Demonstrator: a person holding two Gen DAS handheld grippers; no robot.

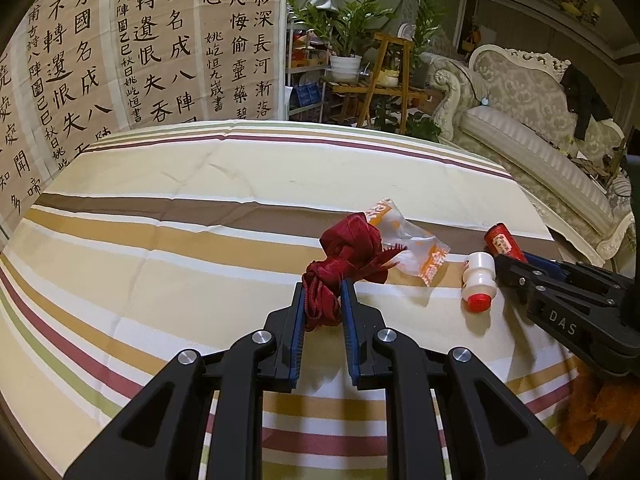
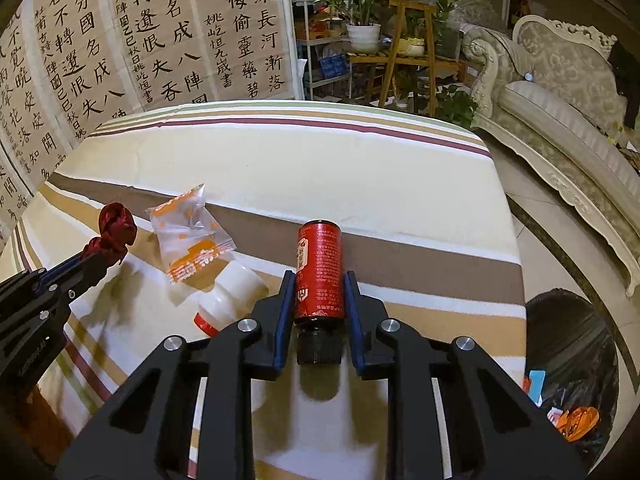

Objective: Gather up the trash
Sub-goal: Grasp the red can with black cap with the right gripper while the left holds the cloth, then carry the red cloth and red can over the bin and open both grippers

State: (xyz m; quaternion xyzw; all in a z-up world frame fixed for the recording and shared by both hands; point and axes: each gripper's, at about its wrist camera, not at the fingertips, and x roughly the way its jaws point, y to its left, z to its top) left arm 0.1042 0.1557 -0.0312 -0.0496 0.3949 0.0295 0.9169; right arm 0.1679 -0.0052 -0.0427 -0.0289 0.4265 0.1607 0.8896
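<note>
Crumpled ribbon [image 1: 340,264] pinched in left tool [image 1: 323,292], right tool [image 2: 319,284] clamping cylindrical bottle [image 2: 319,268] (red label).

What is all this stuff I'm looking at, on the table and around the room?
red ribbon: one, dark red, bunched, clamped in the left tool
snack wrapper: one, clear with orange print, flat on the cloth beside the ribbon
small white bottle: one, white with red cap, lying on its side
red bottle: one, red label, black cap, between the right tool's fingers
tablecloth: one, cream with brown, tan, maroon and green stripes
calligraphy sheets: several, beige with black characters, on the wall
potted plants: several, green, on shelves behind
sofa: one, pale, ornate, right
black bag: one, on the floor, right
left tool: one, black with blue pads
right tool: one, same
</note>
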